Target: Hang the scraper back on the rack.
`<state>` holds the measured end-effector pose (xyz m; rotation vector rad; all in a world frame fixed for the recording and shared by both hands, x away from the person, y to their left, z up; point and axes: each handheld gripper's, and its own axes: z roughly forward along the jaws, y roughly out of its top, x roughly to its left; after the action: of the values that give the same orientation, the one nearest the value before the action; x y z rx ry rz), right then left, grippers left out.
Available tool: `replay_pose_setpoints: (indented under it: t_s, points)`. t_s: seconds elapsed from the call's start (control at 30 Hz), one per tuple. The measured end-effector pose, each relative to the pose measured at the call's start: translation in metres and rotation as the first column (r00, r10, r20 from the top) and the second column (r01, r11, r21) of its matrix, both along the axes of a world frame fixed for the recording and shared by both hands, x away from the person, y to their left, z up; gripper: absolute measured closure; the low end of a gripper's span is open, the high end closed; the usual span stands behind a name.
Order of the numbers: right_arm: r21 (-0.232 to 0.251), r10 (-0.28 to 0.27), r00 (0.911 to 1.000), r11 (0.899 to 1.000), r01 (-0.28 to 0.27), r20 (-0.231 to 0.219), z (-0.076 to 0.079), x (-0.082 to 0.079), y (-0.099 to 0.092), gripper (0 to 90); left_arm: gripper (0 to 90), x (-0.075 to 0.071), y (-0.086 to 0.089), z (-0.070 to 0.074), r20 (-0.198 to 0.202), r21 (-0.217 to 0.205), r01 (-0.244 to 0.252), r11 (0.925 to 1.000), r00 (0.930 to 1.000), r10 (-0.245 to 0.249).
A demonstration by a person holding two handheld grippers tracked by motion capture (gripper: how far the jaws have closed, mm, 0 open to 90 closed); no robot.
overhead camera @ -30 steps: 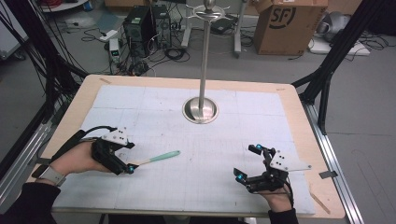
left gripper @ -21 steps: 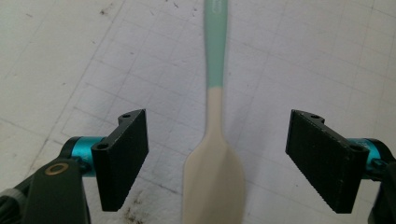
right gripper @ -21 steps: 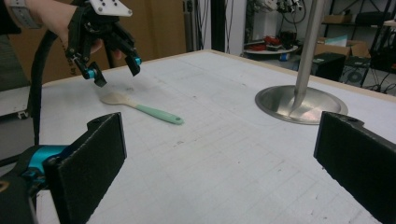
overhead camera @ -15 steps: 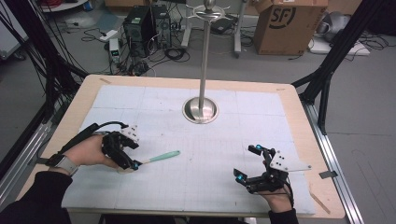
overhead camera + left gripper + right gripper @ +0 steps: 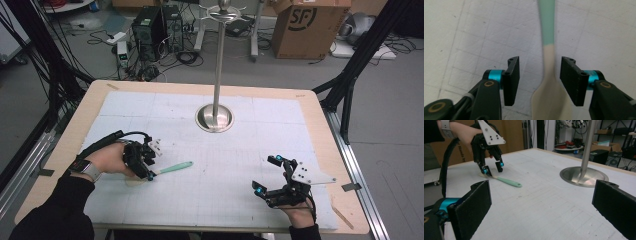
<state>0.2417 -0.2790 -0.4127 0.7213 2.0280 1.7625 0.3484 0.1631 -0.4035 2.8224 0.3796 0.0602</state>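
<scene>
A spatula (image 5: pixel 172 167) with a mint-green handle and a cream head lies flat on the white mat (image 5: pixel 230 160) at the left. My left gripper (image 5: pixel 149 175) points down over its neck. In the left gripper view the cream neck of the spatula (image 5: pixel 548 57) runs between the two jaws of the left gripper (image 5: pixel 540 61), which have just been closing; a gap shows on each side, so the pads do not press on it. My right gripper (image 5: pixel 265 174) rests near the front right with its jaws wide and nothing between them. The right gripper view shows the left gripper (image 5: pixel 492 170) over the spatula (image 5: pixel 506 181).
A steel pole (image 5: pixel 218 65) rises from a round metal base (image 5: pixel 214 118) at the mat's middle back. The table's wooden rim (image 5: pixel 320 125) frames the mat. Beyond the table, a cardboard box (image 5: pixel 300 25), a computer tower (image 5: pixel 150 25) and cables sit on the floor.
My left gripper has shifted right and sunk toward the spatula's neck, and its jaws have narrowed around it. The spatula and the right gripper have stayed put.
</scene>
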Motion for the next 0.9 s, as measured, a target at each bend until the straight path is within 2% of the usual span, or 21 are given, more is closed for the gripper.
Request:
replay_pose_setpoints:
  t_s: [0.1,0.27,0.57,0.73,0.9]
  points:
    - [-0.003,0.002,1.0000,1.000,-0.002,0.005,0.000,0.000,0.000,1.2,55.5,0.001,-0.002,0.001,0.000,0.021,0.000,0.9998,1.0000,0.000]
    - [-0.004,0.003,1.0000,1.000,-0.003,0.003,0.000,0.001,0.000,1.2,60.1,-0.002,-0.010,0.001,-0.007,0.028,0.016,0.9995,0.9999,-0.016]
    - [0.000,0.006,1.0000,1.000,-0.006,0.003,0.000,0.000,0.000,1.2,70.9,-0.001,-0.021,-0.002,-0.034,0.101,0.030,0.9944,0.9990,-0.027]
    - [-0.003,0.006,1.0000,1.000,-0.006,0.005,0.000,0.001,0.000,1.2,72.9,0.001,-0.027,-0.002,-0.056,0.133,0.022,0.9909,0.9983,-0.015]
    - [-0.004,0.008,1.0000,1.000,-0.008,0.001,-0.001,0.000,0.001,1.2,78.8,0.005,-0.028,-0.002,-0.070,0.135,0.015,0.9907,0.9975,-0.006]
